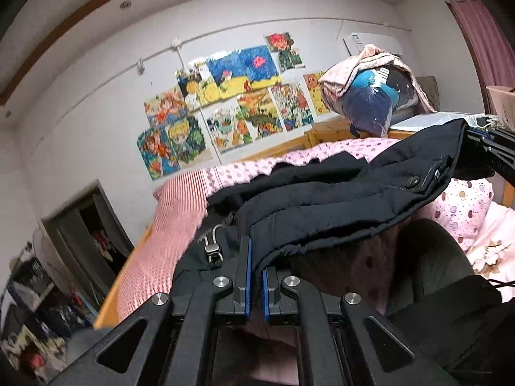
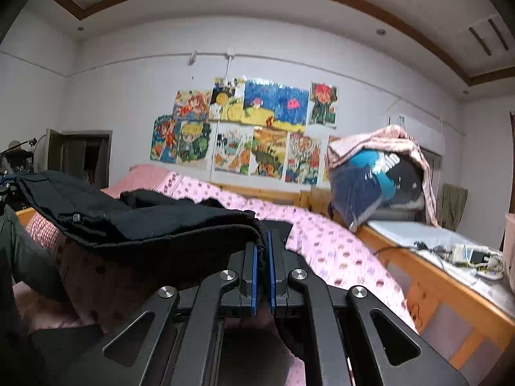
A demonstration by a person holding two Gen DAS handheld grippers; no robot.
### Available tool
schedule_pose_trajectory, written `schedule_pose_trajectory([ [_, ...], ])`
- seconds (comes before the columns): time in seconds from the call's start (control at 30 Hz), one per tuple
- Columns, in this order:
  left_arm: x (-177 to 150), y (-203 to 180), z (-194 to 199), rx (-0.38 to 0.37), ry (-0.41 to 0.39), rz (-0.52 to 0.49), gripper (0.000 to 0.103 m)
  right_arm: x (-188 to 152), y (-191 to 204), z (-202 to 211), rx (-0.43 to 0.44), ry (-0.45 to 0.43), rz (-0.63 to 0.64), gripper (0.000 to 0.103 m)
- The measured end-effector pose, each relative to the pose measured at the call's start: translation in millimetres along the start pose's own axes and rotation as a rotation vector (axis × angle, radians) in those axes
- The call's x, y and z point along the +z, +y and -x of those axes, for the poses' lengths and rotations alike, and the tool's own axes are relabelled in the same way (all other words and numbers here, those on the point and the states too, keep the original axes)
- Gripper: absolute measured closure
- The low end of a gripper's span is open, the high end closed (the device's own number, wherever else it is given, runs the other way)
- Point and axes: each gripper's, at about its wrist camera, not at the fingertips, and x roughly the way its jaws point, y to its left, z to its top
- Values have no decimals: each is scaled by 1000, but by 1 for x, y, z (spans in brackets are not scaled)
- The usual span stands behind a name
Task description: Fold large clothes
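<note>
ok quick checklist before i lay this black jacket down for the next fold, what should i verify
1. Left tongs shut on the black jacket: ok.
2. Right tongs shut on the jacket's other end: ok.
3. Jacket spans between both tongs, lifted above the pink bedspread: ok.
4. Span flat and even: not ok, it sags and bunches in layers.
5. Drawcord toggle tucked in: not ok, it dangles near the left tongs.
6. Landing spot under the jacket free: cannot tell, the fabric hides it.

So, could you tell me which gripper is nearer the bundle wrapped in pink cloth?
Right. The right gripper holds the black coat on the bundle's side; the left gripper grips its far end.
</note>
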Motion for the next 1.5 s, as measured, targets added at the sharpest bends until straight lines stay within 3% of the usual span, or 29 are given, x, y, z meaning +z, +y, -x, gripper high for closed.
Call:
schedule_pose_trajectory([
  [0.43,23,6,-6,18,-71,-25,98,-2,-3,-3,1,-3,10,98],
  [0.7,59,22,-26,15,-145,-17,98,24,-3,-23,11,-60,26,98],
  [0.83,80,32,-44,-23,-175,4,98,42,-4,-41,10,-93,44,98],
  [1.07,113,41,-83,-47,-159,22,97,67,4,-72,-16,-124,126,98],
  [1.5,159,55,-167,-56,-49,27,97,101,23,-145,-75,-162,259,98],
])
